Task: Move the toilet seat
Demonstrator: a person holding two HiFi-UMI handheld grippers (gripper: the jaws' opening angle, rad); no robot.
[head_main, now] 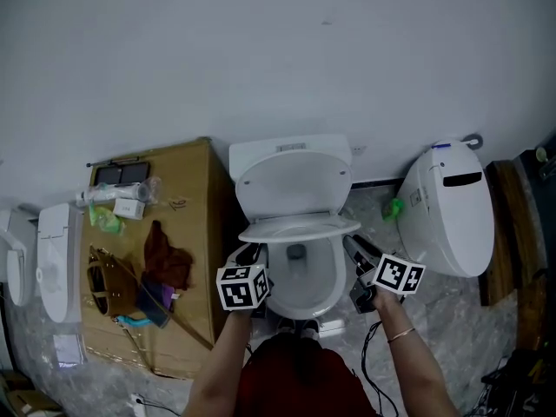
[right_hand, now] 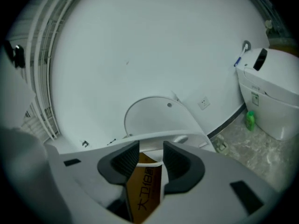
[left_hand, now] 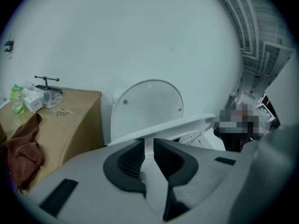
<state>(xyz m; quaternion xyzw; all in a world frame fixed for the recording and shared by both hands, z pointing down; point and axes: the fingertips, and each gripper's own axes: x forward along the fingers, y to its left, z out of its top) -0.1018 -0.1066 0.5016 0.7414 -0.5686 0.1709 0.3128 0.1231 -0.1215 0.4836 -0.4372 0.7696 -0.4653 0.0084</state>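
The toilet seat (head_main: pixel 300 229) was a white oval ring. It stood half raised over the bowl (head_main: pixel 300 278), below the lid (head_main: pixel 291 185), which leaned upright against the tank.

The left tool (head_main: pixel 249 252) was at the left edge of the seat and the right tool (head_main: pixel 352 243) at its right edge.

By count there were one seat, one lid, two tools and three toilets. These were the middle one, a second toilet (head_main: pixel 447 211) at the right and a third toilet (head_main: pixel 56 259) at the far left. One green bottle (head_main: pixel 393 208) stood on the floor between the middle and the right toilet. One bench (head_main: pixel 187 198), a brown cardboard box, stood just beside the middle toilet and carried one brown cloth (head_main: pixel 165 259) among small items.

The left gripper view showed the jaws of the left tool (left_hand: pixel 148 143) almost together, with only a thin slit. The seat (left_hand: pixel 187 123) crossed just above their tips, with the lid (left_hand: pixel 147 106) behind. This view also showed the bench (left_hand: pixel 74 120) and the cloth (left_hand: pixel 25 148), but not the green bottle.

The right gripper view showed the right tool (right_hand: pixel 151 148) with its jaws a little apart, and the seat (right_hand: pixel 178 135) running across their tips. Under the seat, in the gap, was printed cardboard (right_hand: pixel 147 185), which no other view showed. Whether either tool really pinched the seat, I could not tell. This view also showed the lid (right_hand: pixel 154 115), the second toilet (right_hand: pixel 273 97) and the bottle (right_hand: pixel 251 120).
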